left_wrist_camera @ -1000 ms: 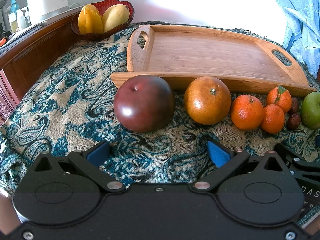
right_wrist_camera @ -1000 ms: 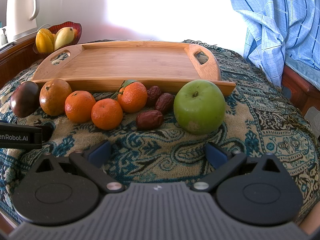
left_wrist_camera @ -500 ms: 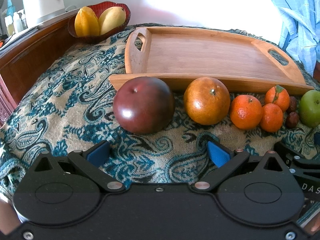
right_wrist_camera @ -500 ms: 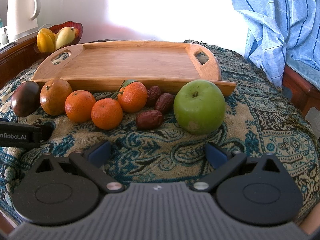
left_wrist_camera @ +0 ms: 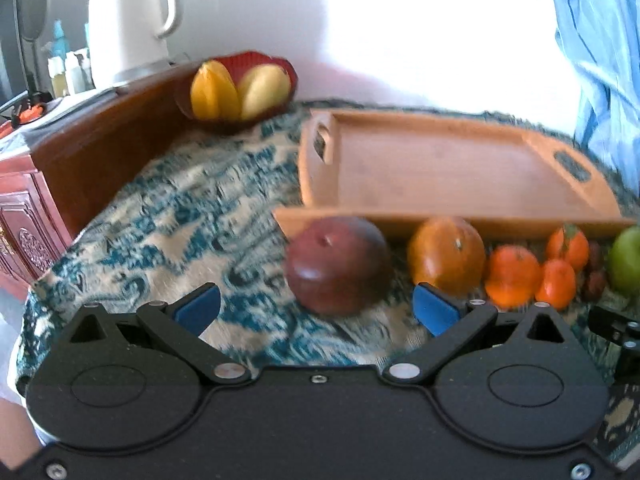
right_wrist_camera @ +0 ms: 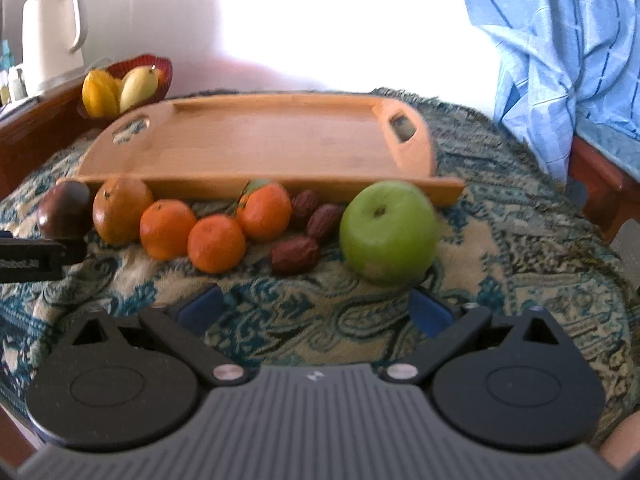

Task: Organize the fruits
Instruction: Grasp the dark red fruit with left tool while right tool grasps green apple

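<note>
A row of fruit lies on the patterned cloth in front of an empty wooden tray (left_wrist_camera: 448,168) (right_wrist_camera: 272,140). From left: a dark red apple (left_wrist_camera: 338,265) (right_wrist_camera: 64,213), a large orange (left_wrist_camera: 446,255) (right_wrist_camera: 122,210), three small mandarins (right_wrist_camera: 216,243), three brown dates (right_wrist_camera: 296,254) and a green apple (right_wrist_camera: 388,232) (left_wrist_camera: 626,260). My left gripper (left_wrist_camera: 316,308) is open and empty, just short of the dark red apple. My right gripper (right_wrist_camera: 316,306) is open and empty, just short of the green apple.
A red bowl (left_wrist_camera: 240,92) (right_wrist_camera: 132,84) with yellow fruit stands at the back left by a wooden sideboard (left_wrist_camera: 100,148). A white kettle (left_wrist_camera: 128,20) stands on it. Blue cloth (right_wrist_camera: 560,60) hangs at the right. The left gripper's body (right_wrist_camera: 36,256) shows at the left edge of the right wrist view.
Both views have shifted: the fruit and tray now sit further off and lower in frame, as both grippers rose or drew back. The left view swung left. Both grippers stay open.
</note>
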